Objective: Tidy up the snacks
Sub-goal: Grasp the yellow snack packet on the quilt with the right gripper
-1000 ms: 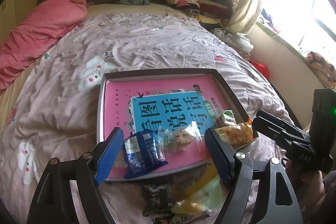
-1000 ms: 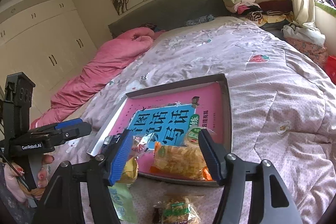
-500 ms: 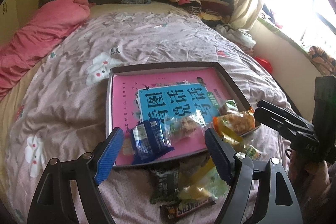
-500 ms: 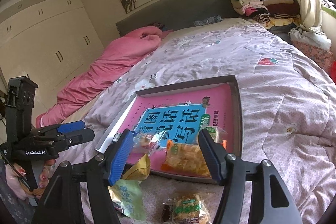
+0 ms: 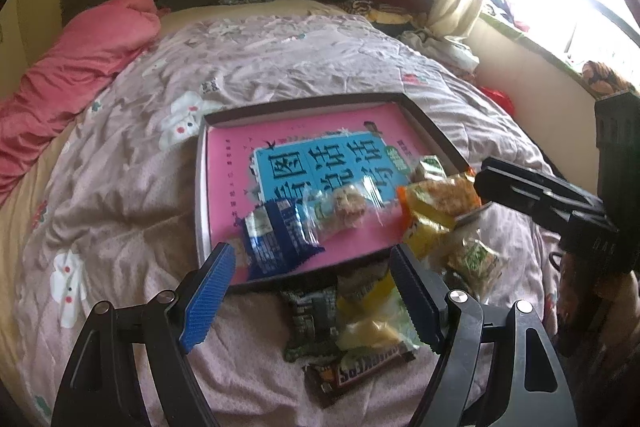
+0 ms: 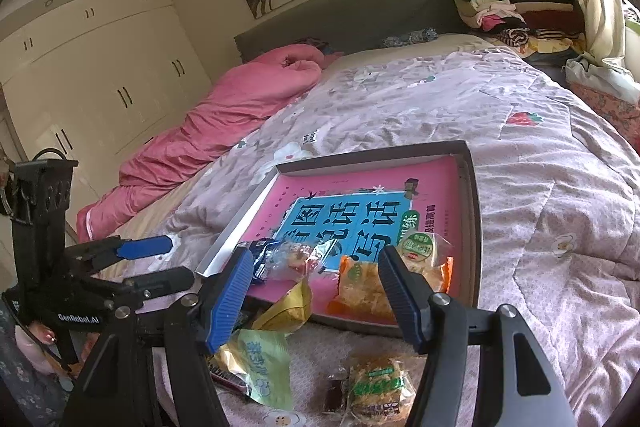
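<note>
A: Looking big to small: bed [image 5: 320,59], then tray [image 5: 202,187] with a pink book [image 5: 320,131] lining it, at twelve o'clock from both grippers.

B: Snacks?

A: Some already sit in the tray: blue packet [image 5: 276,239], clear one [image 5: 344,205], orange bag [image 6: 364,287]. Others lie loose on the bed at the tray's six o'clock edge, among them a chocolate bar [image 5: 368,363] and a green-label pack [image 6: 378,387].

B: Grippers?

A: Left gripper [image 5: 316,299] gapes wide, right gripper [image 6: 316,297] moderately; both empty.

B: So sorting's midway, I'd judge.

A: Agreed. Next calls for dropping over one loose snack, closing gently, and lifting it clear of the rim.
</note>
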{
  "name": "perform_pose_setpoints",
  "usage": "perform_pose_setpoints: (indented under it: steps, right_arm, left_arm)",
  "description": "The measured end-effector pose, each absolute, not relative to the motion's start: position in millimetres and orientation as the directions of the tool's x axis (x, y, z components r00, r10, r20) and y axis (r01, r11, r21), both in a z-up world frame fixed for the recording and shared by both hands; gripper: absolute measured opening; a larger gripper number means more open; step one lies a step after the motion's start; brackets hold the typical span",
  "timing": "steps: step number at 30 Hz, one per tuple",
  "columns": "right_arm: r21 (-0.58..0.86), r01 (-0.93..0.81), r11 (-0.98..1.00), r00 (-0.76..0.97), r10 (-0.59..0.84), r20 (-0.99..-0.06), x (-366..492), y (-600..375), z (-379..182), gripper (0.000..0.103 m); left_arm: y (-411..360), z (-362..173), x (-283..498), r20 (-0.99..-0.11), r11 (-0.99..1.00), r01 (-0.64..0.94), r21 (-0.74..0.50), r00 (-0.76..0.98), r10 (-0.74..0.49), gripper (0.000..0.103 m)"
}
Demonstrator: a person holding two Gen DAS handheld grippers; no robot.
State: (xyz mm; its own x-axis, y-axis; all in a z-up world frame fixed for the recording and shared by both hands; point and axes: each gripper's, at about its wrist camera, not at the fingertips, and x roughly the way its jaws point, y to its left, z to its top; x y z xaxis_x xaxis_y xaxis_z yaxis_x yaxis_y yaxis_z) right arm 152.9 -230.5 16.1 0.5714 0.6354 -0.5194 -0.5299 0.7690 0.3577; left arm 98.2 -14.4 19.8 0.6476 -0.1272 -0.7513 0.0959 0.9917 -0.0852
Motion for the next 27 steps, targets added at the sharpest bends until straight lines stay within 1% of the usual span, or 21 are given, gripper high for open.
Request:
perform_pose_setpoints:
  steps: [6, 9, 15, 27]
  right_arm:
    - [0.365, -0.533, 0.763, 0.555, 0.641, -0.53, 148, -230, 13, 0.065]
    - [0.382, -0.527, 0.76, 0.544, 0.646, -0.535, 144, -231, 11, 0.065]
    - [0.396, -0.527, 0.752, 0.52, 0.654, -0.55, 135, -228, 5, 0.065]
    - [0.424, -0.521, 0.741, 0.476, 0.665, -0.576, 128, -219, -6, 0.065]
  left_arm:
    - [-23, 10, 91, -0.77, 0.989, 0.126, -0.072, 0.623, -0.135, 0.081]
    - [-25, 5, 88, -0.782, 0.986, 0.14, -0.094, 0.603, -0.16, 0.081]
    - [-29, -2, 79, -0.791, 0.984, 0.146, -0.106, 0.587, -0.172, 0.081]
    - [-43, -12, 72, -0.812, 0.979, 0.174, -0.104, 0.553, -0.185, 0.081]
